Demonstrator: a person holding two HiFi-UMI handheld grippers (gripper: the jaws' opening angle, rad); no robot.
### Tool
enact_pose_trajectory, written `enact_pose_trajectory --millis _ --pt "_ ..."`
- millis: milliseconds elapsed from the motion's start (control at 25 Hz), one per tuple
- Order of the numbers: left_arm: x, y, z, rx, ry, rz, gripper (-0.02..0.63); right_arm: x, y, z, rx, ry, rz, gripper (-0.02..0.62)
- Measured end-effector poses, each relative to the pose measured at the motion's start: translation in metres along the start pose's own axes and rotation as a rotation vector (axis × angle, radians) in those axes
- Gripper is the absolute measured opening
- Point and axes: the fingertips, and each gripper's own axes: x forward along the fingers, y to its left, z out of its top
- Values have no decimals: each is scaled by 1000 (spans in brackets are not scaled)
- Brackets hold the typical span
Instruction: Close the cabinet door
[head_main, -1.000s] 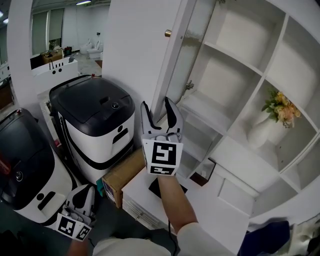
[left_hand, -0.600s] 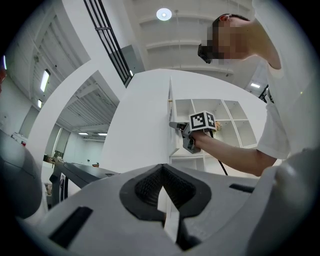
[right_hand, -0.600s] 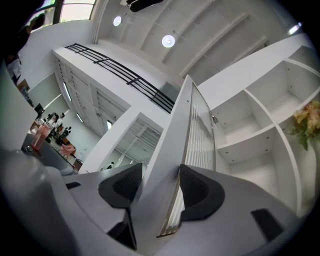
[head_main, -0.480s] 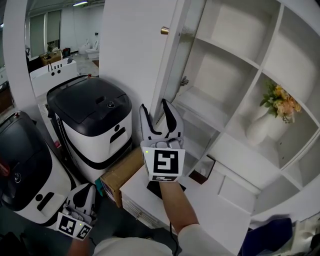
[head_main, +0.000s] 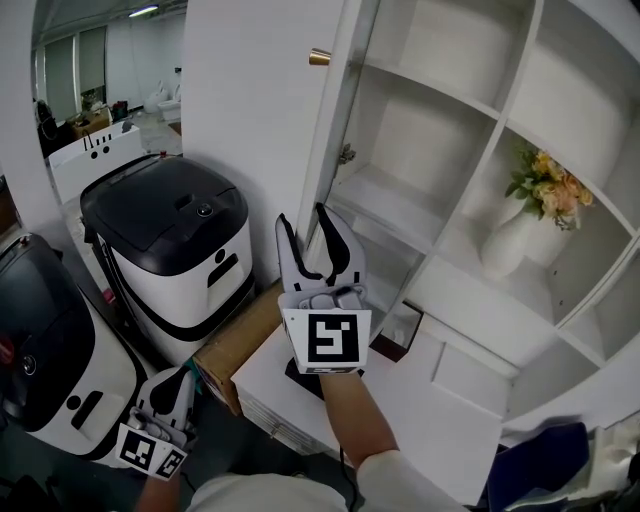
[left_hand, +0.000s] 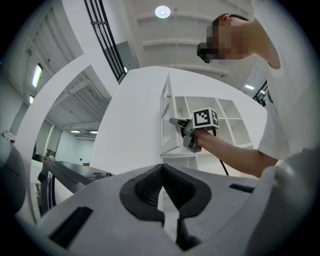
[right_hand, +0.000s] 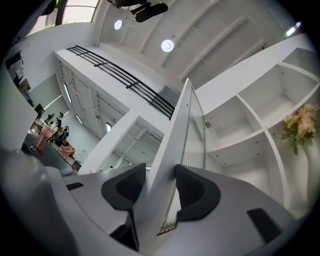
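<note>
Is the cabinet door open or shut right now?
Open. The door stands swung out, edge-on in the head view, leaving the shelves and vase inside in plain view.

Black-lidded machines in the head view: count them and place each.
2. One machine beside the open cabinet door; the other machine at the left edge, cropped. More may be hidden.

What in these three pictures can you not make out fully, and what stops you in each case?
- Head view: the cabinet door is cut off at its top by the upper edge.
- Head view: the dark blue item is cut by the bottom edge; its shape is unclear.
- Right gripper view: the vase below the flowers runs out at the right rim.
- Right gripper view: the pink shapes far left are too small to name.
</note>
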Motion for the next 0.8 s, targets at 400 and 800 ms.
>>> enact_pose_trajectory --millis 400,800 --pt "8 -15 -3 3 6 -5 5 -14 -15 2 27 -23 -9 167" --pt "15 -30 -8 5 18 -8 5 -38 -50 0 32 -21 -42 124"
